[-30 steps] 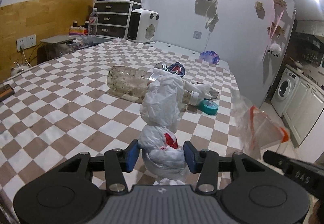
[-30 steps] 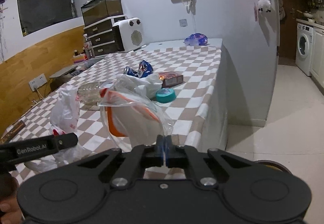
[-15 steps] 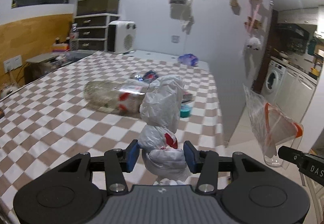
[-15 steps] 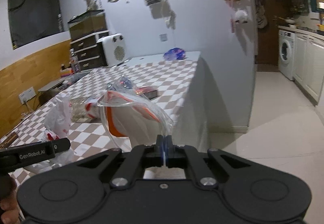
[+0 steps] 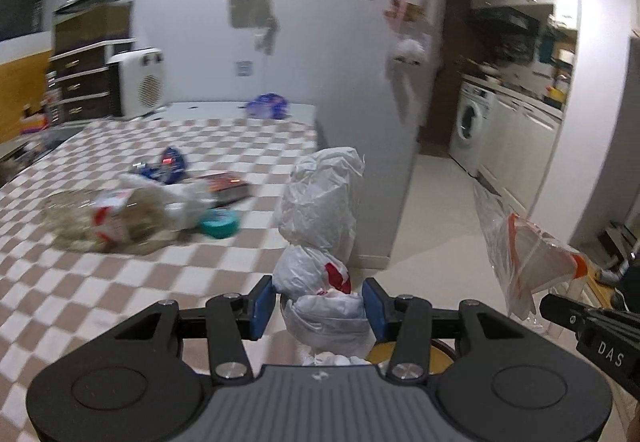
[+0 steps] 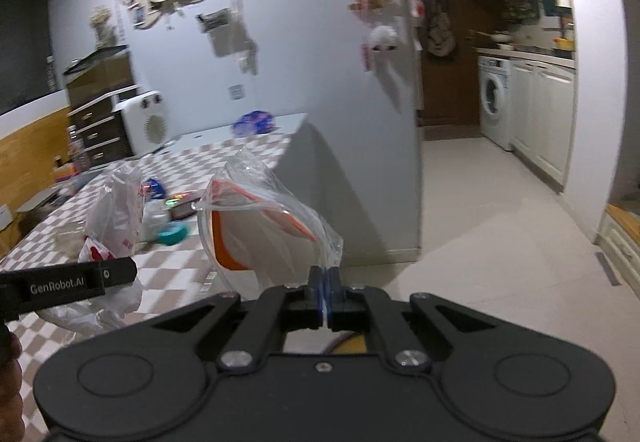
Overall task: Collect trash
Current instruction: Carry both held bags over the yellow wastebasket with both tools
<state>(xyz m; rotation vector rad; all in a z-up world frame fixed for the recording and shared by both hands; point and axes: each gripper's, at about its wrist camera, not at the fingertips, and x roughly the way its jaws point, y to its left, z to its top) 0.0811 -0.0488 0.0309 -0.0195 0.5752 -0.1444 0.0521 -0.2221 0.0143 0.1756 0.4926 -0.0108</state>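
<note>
My left gripper [image 5: 319, 306] is shut on a crumpled white plastic bag [image 5: 320, 218] with red print, held upright past the table's right edge; it also shows in the right wrist view [image 6: 116, 214]. My right gripper [image 6: 325, 284] is shut on a clear plastic bag with orange trim [image 6: 260, 226], also seen at the right of the left wrist view [image 5: 524, 262]. More trash lies on the checkered table [image 5: 80, 282]: a clear plastic bottle [image 5: 104, 222], a teal tape roll [image 5: 220, 224], a blue crushed can [image 5: 168, 164] and a small dark packet [image 5: 226, 186].
A white wall corner [image 5: 380, 122] stands just beyond the table's right edge. Open tiled floor [image 6: 500, 242] leads to a washing machine [image 6: 494, 98] and white cabinets. A white heater [image 5: 140, 82] and dark drawers [image 5: 80, 82] stand at the table's far end. Something round and yellow [image 5: 380, 352] lies below the left gripper.
Both grippers have swung to the right, off the table toward the floor and kitchen, each still holding its bag. The table trash now lies to the left.
</note>
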